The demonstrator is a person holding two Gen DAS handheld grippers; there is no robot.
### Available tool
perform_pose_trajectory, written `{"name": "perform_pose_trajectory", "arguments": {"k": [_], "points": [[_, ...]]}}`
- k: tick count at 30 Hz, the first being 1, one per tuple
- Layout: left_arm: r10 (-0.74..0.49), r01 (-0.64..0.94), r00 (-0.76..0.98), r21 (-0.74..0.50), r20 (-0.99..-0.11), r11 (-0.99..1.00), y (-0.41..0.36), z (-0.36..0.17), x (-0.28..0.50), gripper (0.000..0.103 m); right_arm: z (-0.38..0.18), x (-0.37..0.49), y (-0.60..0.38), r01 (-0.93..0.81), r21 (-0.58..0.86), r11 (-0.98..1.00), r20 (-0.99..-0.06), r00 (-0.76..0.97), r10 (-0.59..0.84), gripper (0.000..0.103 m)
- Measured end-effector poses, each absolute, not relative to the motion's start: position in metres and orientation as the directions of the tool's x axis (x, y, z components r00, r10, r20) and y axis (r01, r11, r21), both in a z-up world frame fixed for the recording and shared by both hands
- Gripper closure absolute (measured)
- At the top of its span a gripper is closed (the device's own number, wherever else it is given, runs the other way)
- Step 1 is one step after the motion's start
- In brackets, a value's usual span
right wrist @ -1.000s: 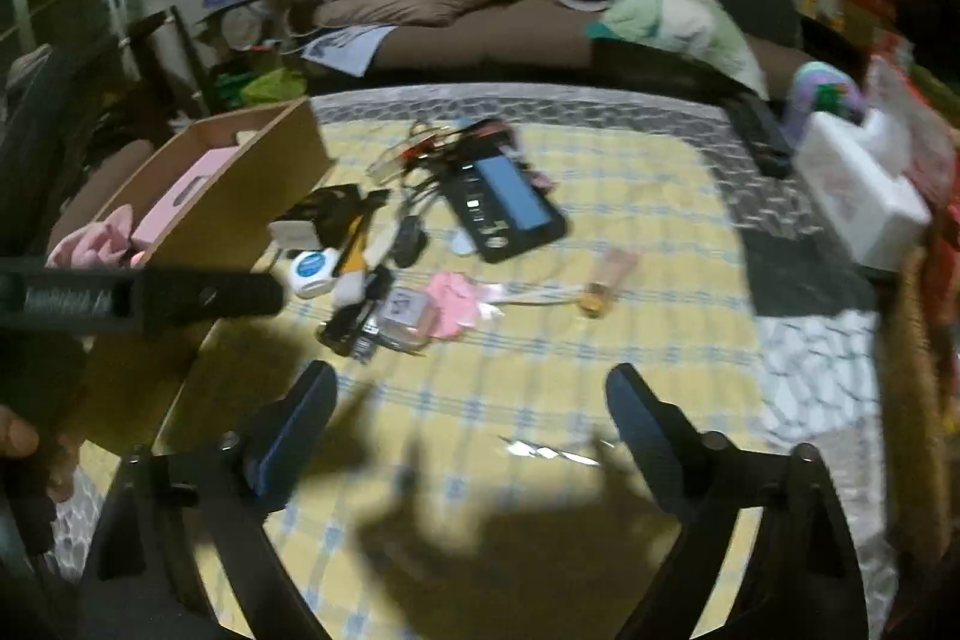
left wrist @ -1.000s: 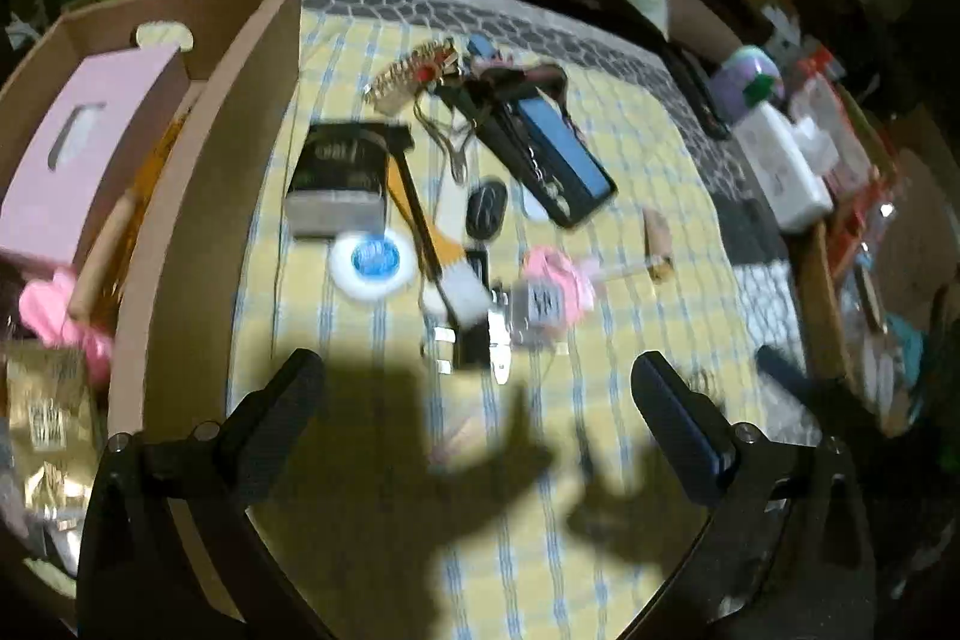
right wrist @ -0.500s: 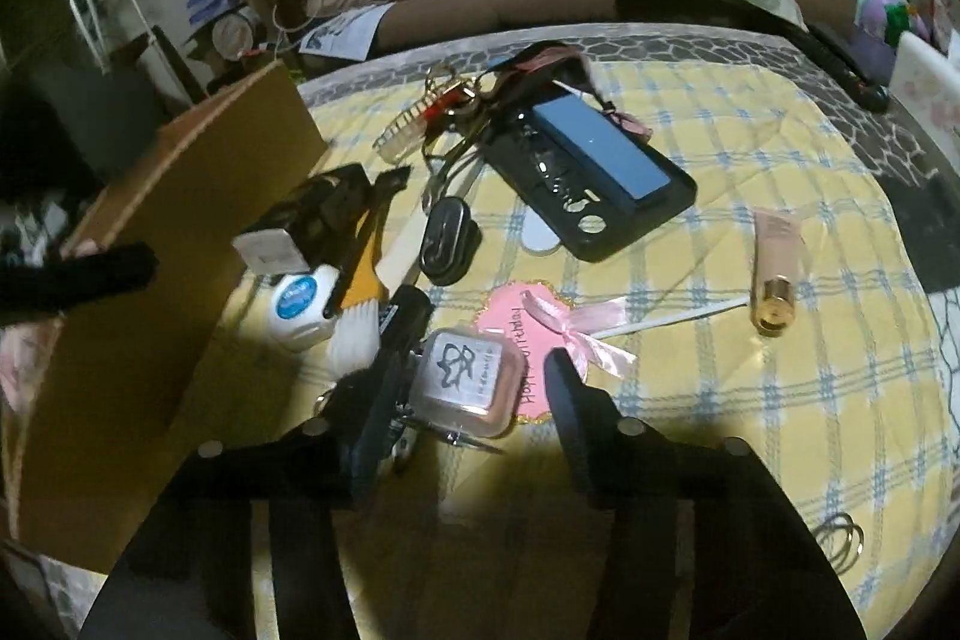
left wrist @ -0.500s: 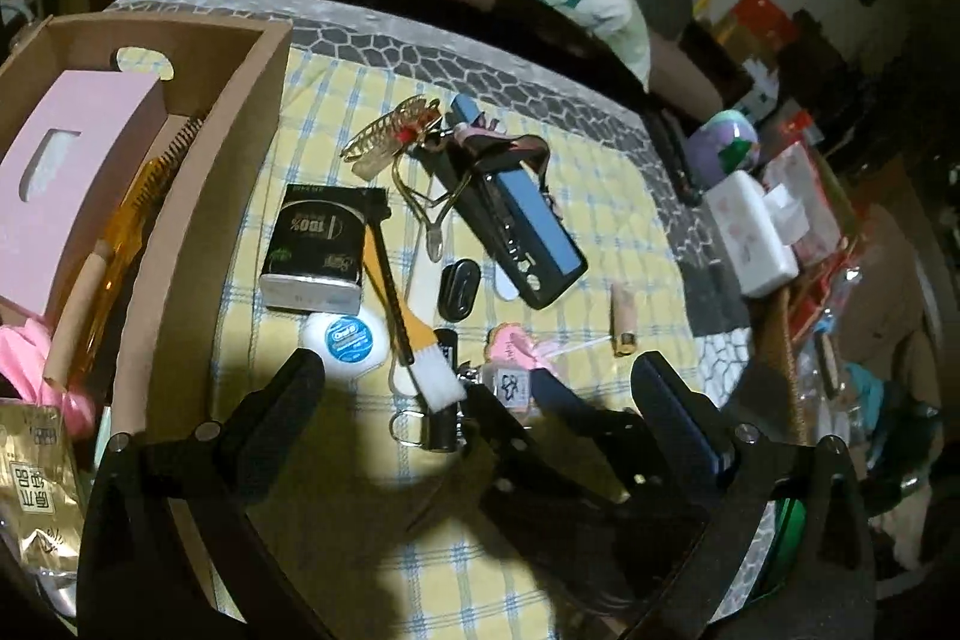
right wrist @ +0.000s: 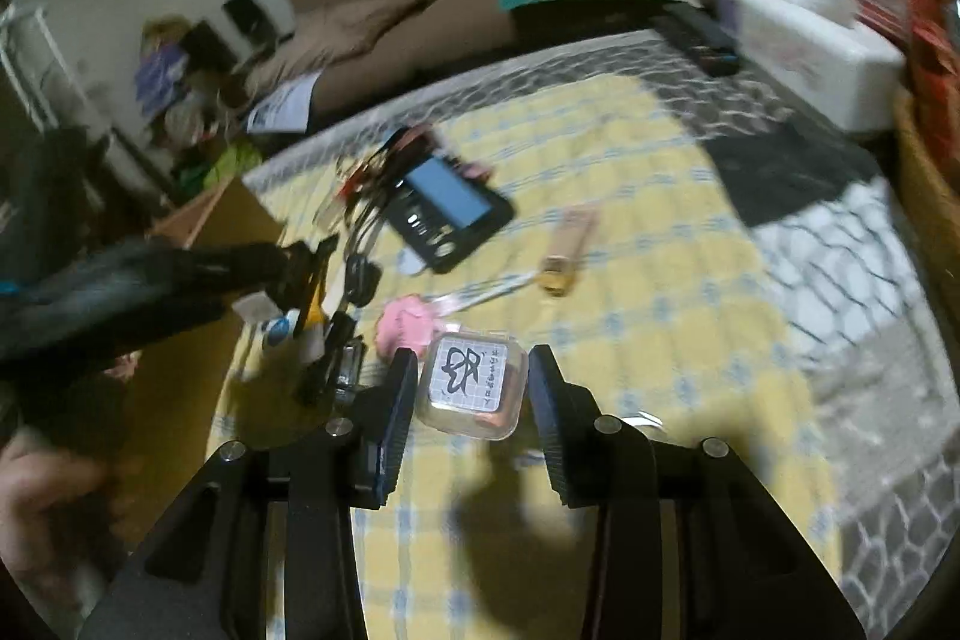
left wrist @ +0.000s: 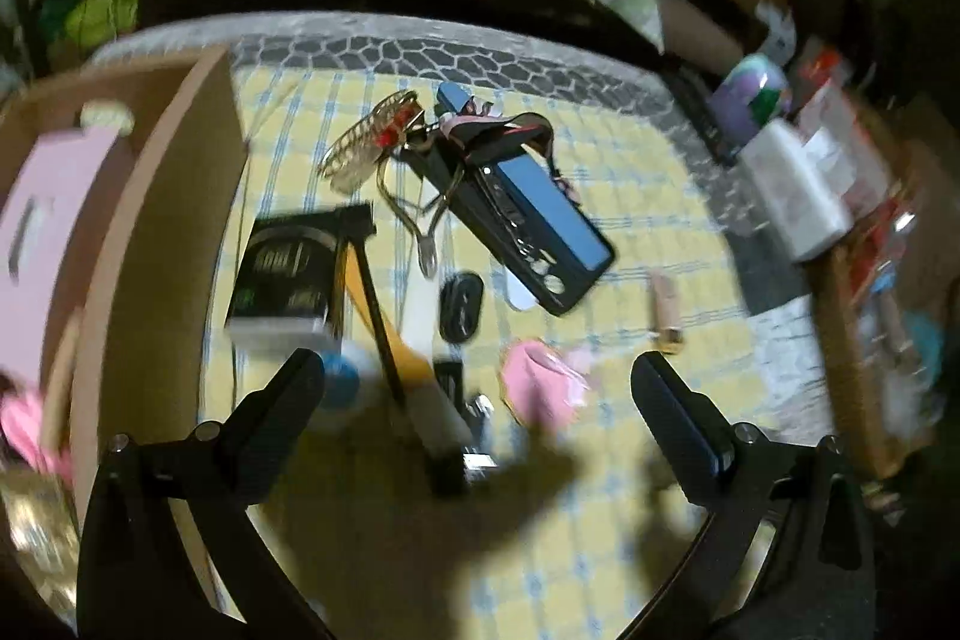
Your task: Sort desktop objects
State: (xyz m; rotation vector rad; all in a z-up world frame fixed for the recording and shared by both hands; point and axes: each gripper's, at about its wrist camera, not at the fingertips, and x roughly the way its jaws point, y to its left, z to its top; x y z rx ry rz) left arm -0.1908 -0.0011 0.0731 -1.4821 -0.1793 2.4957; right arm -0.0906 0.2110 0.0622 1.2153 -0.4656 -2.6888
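Left gripper (left wrist: pixel 477 379) wide open above yellow checked cloth (left wrist: pixel 630 196). Below it: black box (left wrist: pixel 285 274), brush (left wrist: pixel 408 358), pink tag (left wrist: pixel 537 391). Cardboard box (left wrist: pixel 162 244) at left. View motion-blurred.

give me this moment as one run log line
right gripper: shut on small clear box, lifted off cloth | left gripper: open, empty, over clutter | cardboard box: left of pile
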Motion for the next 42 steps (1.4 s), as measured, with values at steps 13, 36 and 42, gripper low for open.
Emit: {"name": "perform_pose_trajectory", "arguments": {"k": [13,36,42], "points": [[0.046,-0.250,-0.443,0.074,-0.895,-0.965,0.051,0.012,-0.228,0.051,0.057,-0.094,0.238,0.025,0.399,-0.916,-0.681,-0.661,-0.315,0.065],[0.333,-0.237,-0.547,-0.239,-0.768,-0.942,-0.154,0.204,-0.126,0.086,0.141,-0.070,0.080,0.340,0.400,-0.851,-0.587,-0.618,-0.523,0.064],[0.315,-0.121,-0.493,-0.295,-0.811,-0.948,-0.225,0.161,-0.130,0.086,0.145,-0.093,-0.020,0.457,0.331,-0.825,-0.624,-0.550,-0.555,0.064]]}}
